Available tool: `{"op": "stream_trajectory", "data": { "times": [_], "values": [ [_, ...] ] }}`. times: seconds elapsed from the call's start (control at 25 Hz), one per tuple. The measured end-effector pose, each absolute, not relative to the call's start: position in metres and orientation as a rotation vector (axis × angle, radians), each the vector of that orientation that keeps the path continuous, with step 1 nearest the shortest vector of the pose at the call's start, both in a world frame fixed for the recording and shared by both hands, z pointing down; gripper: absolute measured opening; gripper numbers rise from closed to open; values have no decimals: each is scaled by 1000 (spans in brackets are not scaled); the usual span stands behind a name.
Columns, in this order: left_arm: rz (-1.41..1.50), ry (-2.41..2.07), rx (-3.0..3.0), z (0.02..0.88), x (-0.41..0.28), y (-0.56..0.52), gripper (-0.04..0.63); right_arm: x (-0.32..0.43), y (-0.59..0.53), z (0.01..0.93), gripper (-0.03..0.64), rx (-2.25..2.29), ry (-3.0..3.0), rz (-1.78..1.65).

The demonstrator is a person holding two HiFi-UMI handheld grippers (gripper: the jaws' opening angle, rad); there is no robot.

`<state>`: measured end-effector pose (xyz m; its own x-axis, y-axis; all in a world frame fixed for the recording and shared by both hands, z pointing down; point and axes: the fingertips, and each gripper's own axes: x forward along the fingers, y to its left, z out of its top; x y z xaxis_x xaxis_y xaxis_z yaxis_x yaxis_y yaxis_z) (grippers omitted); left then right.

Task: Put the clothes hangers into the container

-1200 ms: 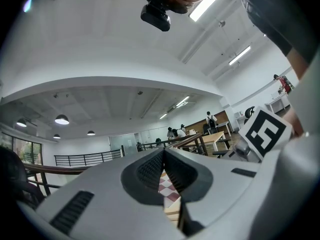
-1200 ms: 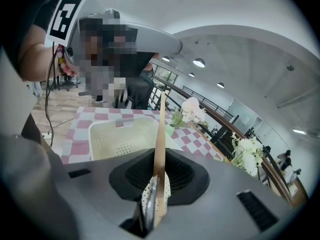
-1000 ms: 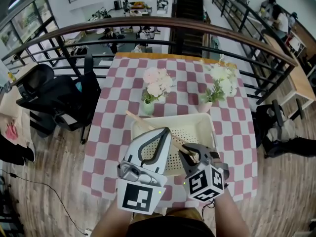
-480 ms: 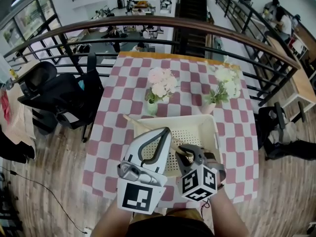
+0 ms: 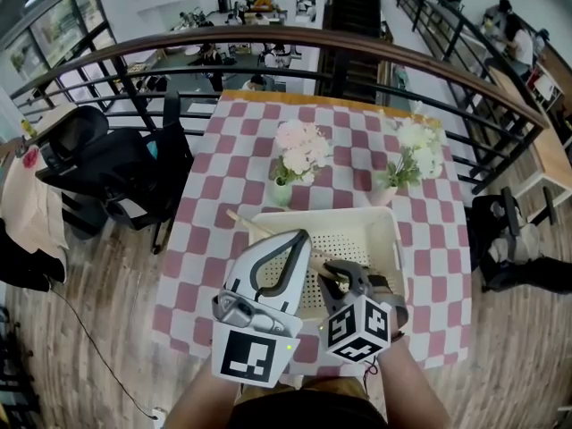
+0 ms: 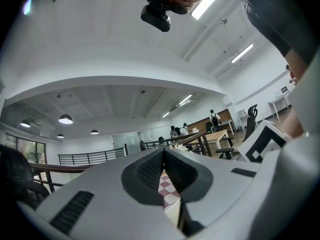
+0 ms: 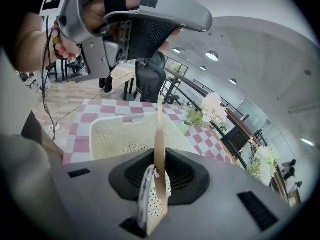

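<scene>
1. Mezzanine room, dark railing (image 5: pixel 268 43) curving behind. The tabletop (image 5: pixel 232 150) is wearing a pink-and-white checked cloth, with two vases of pale flowers (image 5: pixel 298 146) at the far side.
2. The container (image 5: pixel 386 239) is sitting nearest the person: a cream plastic basket with perforated walls and floor.
3. The right gripper (image 5: pixel 334 275) is clamping a wooden hanger (image 5: pixel 250 222) edge-on between its jaws. The hanger is slanting over the container, its far end poking past the far-left rim.
4. The left gripper (image 5: pixel 299 237) is hovering alongside, jaws closed on nothing.
5. Judging the hanger light, stiff, thin and smooth. It is likely to pivot in a grip near one end, so a hold nearer the middle looks steadier.
</scene>
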<state>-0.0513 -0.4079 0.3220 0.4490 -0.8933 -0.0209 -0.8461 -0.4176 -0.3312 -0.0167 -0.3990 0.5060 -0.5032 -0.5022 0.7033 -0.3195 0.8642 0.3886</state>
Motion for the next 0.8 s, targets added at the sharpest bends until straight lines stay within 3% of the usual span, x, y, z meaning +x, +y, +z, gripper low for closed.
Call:
{"op": "stream_trajectory", "data": {
  "times": [0.8],
  "values": [
    [-257, 1521, -2405, 330, -55, -412, 8, -21, -416, 505, 77, 666, -2169, -289]
  ]
}}
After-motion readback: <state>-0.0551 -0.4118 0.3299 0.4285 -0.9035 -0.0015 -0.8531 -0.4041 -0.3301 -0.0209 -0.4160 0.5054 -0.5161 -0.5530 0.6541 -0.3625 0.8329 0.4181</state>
